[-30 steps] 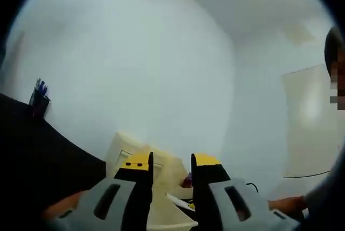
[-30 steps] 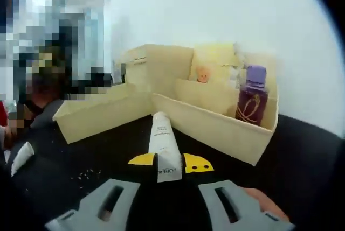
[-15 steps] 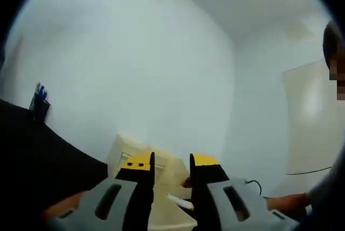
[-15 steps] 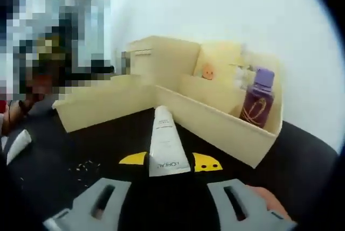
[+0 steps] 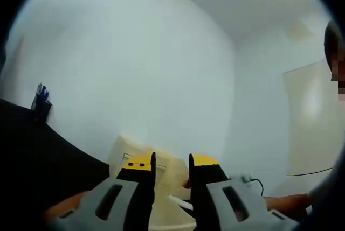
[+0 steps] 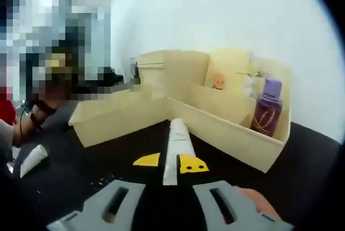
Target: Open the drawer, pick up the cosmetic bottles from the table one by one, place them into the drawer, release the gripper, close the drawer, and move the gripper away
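In the right gripper view my right gripper point(image 6: 171, 162) is shut on a white cosmetic tube point(image 6: 176, 147), which points forward over the black table point(image 6: 86, 177). Ahead stands a cream organizer point(image 6: 178, 72) whose drawer point(image 6: 110, 117) is pulled out to the left. A purple bottle point(image 6: 268, 113) stands upright in the organizer's right compartment. Another white tube point(image 6: 32, 159) lies on the table at the far left. My left gripper point(image 5: 171, 162) is open, held up toward the white wall, with the organizer point(image 5: 125, 150) low behind its jaws.
A dark pen holder point(image 5: 41, 103) stands at the table's far edge in the left gripper view. A person's hand point(image 5: 288, 204) is at the lower right there. Another person's arm point(image 6: 32, 118) is at the left in the right gripper view.
The right gripper has shifted, still holding the tube, which now looks slimmer; the second tube on the left shows more fully. The left gripper has hardly moved.
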Available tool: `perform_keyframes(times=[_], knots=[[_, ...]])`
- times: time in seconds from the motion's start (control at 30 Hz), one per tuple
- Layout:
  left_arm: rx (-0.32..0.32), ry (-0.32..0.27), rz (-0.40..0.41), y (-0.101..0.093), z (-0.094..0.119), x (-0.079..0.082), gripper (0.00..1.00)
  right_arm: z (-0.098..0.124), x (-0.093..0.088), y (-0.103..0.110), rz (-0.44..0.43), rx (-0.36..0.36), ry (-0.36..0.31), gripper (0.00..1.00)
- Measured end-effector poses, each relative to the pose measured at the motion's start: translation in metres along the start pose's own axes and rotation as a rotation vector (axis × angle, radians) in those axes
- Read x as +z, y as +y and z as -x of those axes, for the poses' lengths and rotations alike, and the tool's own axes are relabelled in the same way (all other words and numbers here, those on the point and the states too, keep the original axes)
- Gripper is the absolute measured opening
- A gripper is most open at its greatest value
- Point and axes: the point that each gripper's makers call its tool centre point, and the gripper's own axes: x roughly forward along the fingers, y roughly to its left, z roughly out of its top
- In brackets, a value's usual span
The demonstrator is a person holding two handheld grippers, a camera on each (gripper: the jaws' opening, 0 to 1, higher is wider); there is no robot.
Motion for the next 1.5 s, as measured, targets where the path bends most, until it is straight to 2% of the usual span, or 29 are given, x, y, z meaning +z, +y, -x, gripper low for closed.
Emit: perform_keyframes(times=[0.07, 0.1, 0.23, 0.3, 0.4, 0.43, 0.53, 0.63, 0.73, 0.8, 0.87, 0.93, 1.0, 1.1, 1.13, 1.2, 1.27, 1.33, 1.4, 1.5], knots=[[0.000, 0.001, -0.001, 0.000, 0.000, 0.000, 0.28, 0.000, -0.002, -0.002, 0.042, -0.023, 0.022, 0.09], [0.000, 0.002, -0.002, 0.000, 0.000, 0.000, 0.28, 0.000, 0.000, -0.008, 0.057, -0.060, 0.015, 0.10], [-0.001, 0.000, -0.003, -0.001, 0.000, 0.001, 0.28, 0.005, -0.013, -0.032, 0.040, -0.125, 0.063, 0.13], [-0.003, -0.001, -0.003, -0.001, 0.000, 0.001, 0.28, 0.008, -0.019, -0.040, 0.001, -0.128, 0.070, 0.13], [-0.005, -0.003, -0.004, -0.002, 0.000, 0.002, 0.28, 0.004, -0.029, -0.035, -0.097, -0.079, 0.087, 0.18], [-0.005, -0.003, -0.004, -0.002, 0.000, 0.002, 0.28, 0.003, -0.026, -0.035, -0.111, -0.077, 0.062, 0.18], [-0.004, -0.005, -0.006, -0.002, 0.001, 0.002, 0.28, -0.002, -0.024, -0.035, -0.128, -0.062, 0.055, 0.18], [-0.002, -0.007, -0.007, -0.002, 0.001, 0.003, 0.27, -0.008, -0.022, -0.026, -0.098, -0.039, 0.053, 0.17], [0.000, -0.008, -0.009, -0.001, 0.001, 0.003, 0.27, -0.009, -0.017, -0.022, -0.001, -0.053, 0.034, 0.11], [-0.001, -0.009, -0.008, -0.001, 0.001, 0.003, 0.27, -0.009, -0.016, -0.016, 0.023, -0.046, 0.041, 0.07], [-0.001, -0.009, -0.009, -0.001, 0.001, 0.003, 0.27, -0.008, -0.010, -0.012, 0.006, -0.040, 0.026, 0.01], [-0.001, -0.010, -0.010, -0.002, 0.002, 0.003, 0.27, -0.010, -0.005, -0.005, -0.033, -0.020, 0.007, 0.00], [0.000, -0.010, -0.012, -0.002, 0.002, 0.003, 0.27, -0.012, -0.007, 0.001, -0.065, -0.008, 0.026, 0.00], [0.001, -0.013, -0.013, -0.002, 0.002, 0.004, 0.27, -0.011, -0.008, 0.000, -0.077, -0.025, 0.033, 0.18], [0.001, -0.014, -0.012, -0.002, 0.002, 0.004, 0.27, -0.009, -0.009, -0.003, -0.111, -0.040, 0.040, 0.20], [-0.001, -0.017, -0.009, -0.002, 0.002, 0.005, 0.27, -0.008, -0.009, -0.008, -0.126, -0.048, 0.035, 0.28], [-0.003, -0.019, -0.011, -0.003, 0.002, 0.005, 0.27, -0.013, -0.011, -0.009, -0.047, -0.017, 0.093, 0.30], [-0.005, -0.012, -0.013, -0.004, 0.002, 0.003, 0.27, -0.022, 0.001, -0.010, -0.041, -0.025, 0.101, 0.27], [-0.005, -0.006, -0.022, -0.004, 0.001, 0.001, 0.27, -0.031, 0.005, -0.010, -0.068, -0.041, 0.200, 0.26], [-0.004, -0.001, -0.034, -0.004, 0.001, 0.001, 0.27, -0.045, 0.018, -0.011, 0.018, -0.082, 0.319, 0.29]])
